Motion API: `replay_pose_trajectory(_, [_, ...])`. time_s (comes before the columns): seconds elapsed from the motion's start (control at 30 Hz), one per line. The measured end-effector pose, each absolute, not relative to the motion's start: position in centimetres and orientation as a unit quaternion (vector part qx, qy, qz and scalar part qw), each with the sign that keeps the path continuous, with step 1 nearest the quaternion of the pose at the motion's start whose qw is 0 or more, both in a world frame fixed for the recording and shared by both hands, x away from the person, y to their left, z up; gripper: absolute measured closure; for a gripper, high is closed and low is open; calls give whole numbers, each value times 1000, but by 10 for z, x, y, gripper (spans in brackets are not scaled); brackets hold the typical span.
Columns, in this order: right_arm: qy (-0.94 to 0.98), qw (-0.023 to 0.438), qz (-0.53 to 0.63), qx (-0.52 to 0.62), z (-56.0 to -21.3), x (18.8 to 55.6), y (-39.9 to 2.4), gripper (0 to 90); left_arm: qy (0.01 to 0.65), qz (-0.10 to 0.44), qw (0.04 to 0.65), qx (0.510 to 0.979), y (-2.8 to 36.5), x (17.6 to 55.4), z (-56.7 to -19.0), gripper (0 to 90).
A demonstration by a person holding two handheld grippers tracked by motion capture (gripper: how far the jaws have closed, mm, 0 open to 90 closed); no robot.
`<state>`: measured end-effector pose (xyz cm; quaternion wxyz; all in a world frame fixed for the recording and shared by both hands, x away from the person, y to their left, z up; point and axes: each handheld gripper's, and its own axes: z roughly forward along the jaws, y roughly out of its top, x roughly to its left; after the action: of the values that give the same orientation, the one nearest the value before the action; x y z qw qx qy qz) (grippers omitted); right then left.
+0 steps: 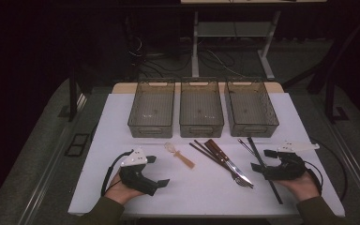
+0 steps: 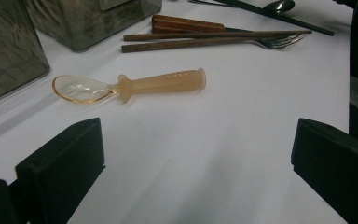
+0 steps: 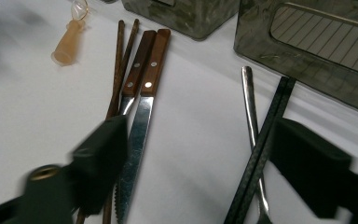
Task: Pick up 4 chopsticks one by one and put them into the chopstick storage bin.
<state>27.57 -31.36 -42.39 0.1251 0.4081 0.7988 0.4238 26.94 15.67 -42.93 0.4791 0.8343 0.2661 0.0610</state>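
White table point(image 1: 122, 122), black chopstick point(image 1: 265, 170) pointing bin-ward.

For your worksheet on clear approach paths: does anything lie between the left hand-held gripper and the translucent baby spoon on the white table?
Nothing visible does. The left hand-held gripper faces the baby spoon across bare white table; the wooden chopsticks lie beyond the spoon.

Both forearms come in low from the near edge, each hand wrapped around a gripper resting near the table. The left gripper point(image 1: 157, 171) points toward the middle with its jaws spread wide and nothing between them. The right gripper point(image 1: 261, 160) points inward too, jaws apart, gripping nothing.
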Motion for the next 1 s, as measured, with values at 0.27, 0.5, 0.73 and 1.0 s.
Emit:
replay_pose_trajectory(0.27, [797,115,420,419,-423,285,-317,418,266,59,481,833,156,269,-429,19])
replay_pose_trajectory(0.5, [788,119,411,443,-421,302,-320,626,267,59,481,833,156,269,-429,24])
replay_pose_trajectory(0.73, [783,124,397,462,-423,319,-323,781,267,59,481,833,156,270,-430,25])
replay_pose_trajectory(1.0, [788,128,380,468,-427,336,-324,897,268,60,480,833,156,270,-430,27])
